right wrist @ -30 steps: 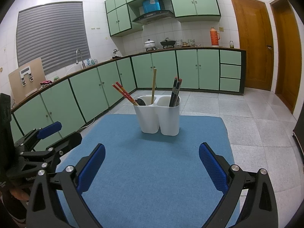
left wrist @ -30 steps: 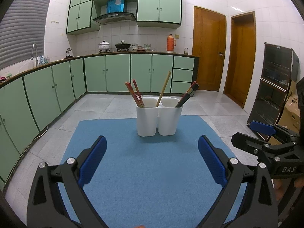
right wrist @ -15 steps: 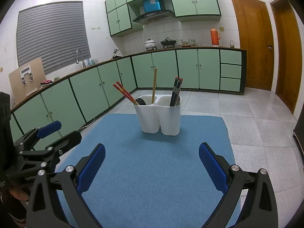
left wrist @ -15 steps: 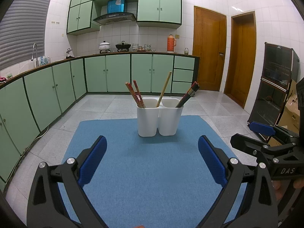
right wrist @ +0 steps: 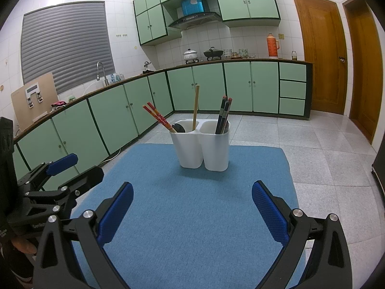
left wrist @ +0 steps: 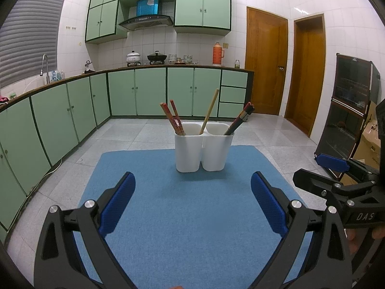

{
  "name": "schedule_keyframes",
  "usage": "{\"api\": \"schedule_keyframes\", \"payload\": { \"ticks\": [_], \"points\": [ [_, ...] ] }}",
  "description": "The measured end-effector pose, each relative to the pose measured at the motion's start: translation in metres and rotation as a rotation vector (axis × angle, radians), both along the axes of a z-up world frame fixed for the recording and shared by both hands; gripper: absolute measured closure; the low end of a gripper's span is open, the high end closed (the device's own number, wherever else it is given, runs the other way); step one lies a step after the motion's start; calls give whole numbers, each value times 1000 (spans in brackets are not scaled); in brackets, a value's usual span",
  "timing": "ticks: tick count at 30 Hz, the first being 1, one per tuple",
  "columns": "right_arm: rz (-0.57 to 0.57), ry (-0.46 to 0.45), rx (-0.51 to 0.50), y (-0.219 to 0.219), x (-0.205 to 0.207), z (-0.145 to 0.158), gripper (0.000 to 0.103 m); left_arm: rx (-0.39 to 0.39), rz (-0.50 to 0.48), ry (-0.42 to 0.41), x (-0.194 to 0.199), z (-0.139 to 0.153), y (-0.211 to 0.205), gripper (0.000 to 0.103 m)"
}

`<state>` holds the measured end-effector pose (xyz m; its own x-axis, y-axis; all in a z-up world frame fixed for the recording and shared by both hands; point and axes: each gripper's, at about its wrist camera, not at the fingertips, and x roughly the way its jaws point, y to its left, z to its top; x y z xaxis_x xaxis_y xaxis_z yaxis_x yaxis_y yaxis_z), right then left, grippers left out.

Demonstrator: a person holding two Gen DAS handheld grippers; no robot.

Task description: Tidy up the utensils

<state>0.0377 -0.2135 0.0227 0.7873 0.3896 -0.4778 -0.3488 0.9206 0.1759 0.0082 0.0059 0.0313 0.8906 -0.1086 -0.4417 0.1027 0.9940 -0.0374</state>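
White two-cup holder (left wrist: 203, 153) upright at 12 o'clock on blue mat (left wrist: 192, 216). Red chopsticks (left wrist: 172, 118) lean toward 11, bamboo stick (left wrist: 209, 112) toward 1, dark chopsticks (left wrist: 239, 120) toward 2. Left gripper (left wrist: 192, 201) and right gripper (right wrist: 192, 204) both spread wide, empty.

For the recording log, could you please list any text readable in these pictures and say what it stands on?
"DAS": white letters on the black body of the right tongs, cut off at the edge of the left wrist view.
Small white lettering on the left tongs in the right wrist view: too blurred to read.
Print on the red chopsticks: too small to read.
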Motion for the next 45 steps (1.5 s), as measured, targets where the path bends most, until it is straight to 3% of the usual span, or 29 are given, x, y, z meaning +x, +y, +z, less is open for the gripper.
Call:
{"api": "schedule_keyframes", "payload": {
  "ticks": [45],
  "points": [
    [0,1,1,-1,0,1,6,1,-5,7,-1,-3,6,9]
  ]
}}
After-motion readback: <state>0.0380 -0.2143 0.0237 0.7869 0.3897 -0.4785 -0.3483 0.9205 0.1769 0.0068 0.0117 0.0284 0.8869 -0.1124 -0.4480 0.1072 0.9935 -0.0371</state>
